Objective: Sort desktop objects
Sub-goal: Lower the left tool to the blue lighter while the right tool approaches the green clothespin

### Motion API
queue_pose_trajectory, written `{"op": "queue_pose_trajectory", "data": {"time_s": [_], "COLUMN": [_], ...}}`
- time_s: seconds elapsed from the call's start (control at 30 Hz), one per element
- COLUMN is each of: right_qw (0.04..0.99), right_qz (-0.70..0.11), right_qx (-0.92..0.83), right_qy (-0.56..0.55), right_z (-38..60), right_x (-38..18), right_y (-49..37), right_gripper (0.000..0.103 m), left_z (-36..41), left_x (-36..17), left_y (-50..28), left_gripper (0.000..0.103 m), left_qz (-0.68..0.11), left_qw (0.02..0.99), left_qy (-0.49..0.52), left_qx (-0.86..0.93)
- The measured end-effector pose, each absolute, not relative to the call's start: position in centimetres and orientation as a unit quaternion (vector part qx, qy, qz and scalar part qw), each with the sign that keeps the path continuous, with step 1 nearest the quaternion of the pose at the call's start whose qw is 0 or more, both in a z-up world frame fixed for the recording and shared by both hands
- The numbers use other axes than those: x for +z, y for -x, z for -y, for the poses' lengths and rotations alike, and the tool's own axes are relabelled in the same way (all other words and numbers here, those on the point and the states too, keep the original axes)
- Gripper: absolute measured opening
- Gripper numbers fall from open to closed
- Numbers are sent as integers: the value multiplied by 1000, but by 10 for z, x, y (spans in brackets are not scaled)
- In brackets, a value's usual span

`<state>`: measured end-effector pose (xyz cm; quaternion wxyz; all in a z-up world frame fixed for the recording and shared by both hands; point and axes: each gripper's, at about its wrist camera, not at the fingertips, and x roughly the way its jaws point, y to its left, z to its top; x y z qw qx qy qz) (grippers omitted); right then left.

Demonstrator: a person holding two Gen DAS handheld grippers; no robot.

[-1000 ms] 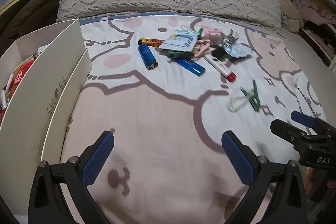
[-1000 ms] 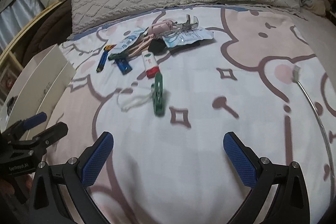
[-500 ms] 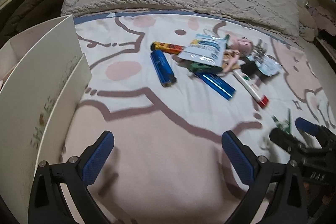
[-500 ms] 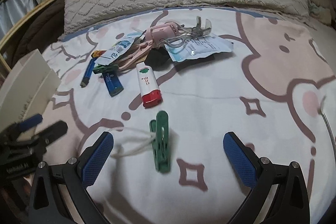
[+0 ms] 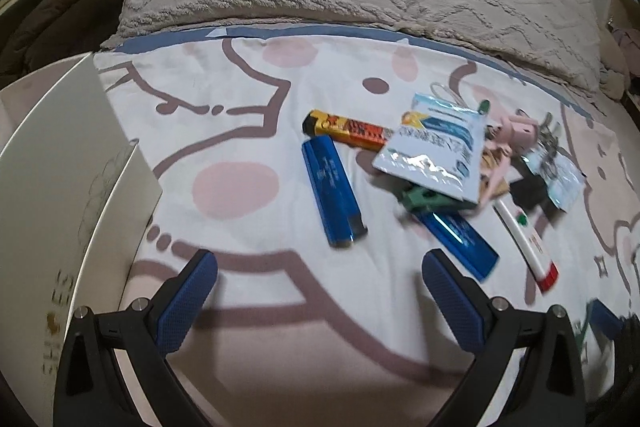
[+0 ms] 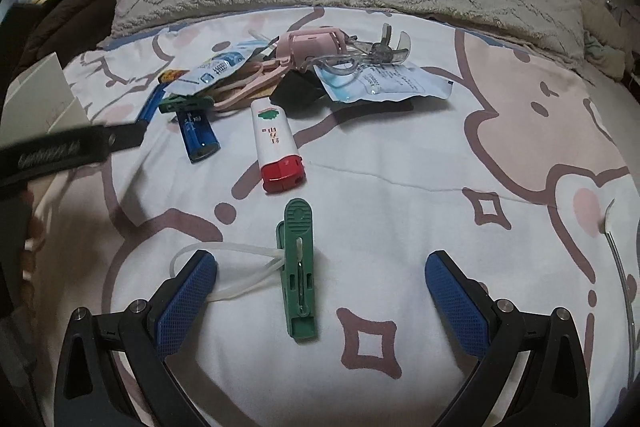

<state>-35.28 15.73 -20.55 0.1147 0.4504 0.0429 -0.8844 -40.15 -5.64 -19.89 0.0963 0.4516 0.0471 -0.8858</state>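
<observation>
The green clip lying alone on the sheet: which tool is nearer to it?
Right. The right tool is open with the green clip between its fingers; the left tool is open over bare sheet, apart from it.

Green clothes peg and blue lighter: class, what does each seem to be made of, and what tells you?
Green clothes peg: probably moulded plastic, matte, with ribbed grip and slotted body. Blue lighter: glossy casing, likely plastic or thin metal; it shows a sheen and a dark cap end.
</observation>
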Motion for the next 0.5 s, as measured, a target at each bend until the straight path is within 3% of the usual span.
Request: {"op": "queue_pose_trajectory", "data": {"time_s": [0.5], "right_qw": [120], "right_qz": [-34], "right_qx": [-895], "right_qy": [-428], "right_z": [-159], "right_x": [-211], "right_y": [349], "right_gripper": [103], "left_z": [70], "left_x": [-221], "left_y": [426], "left_gripper": [103], "left_qz": [-89], "left_qw": [83], "left_qy": [-457], "left_qx": [-881]}}
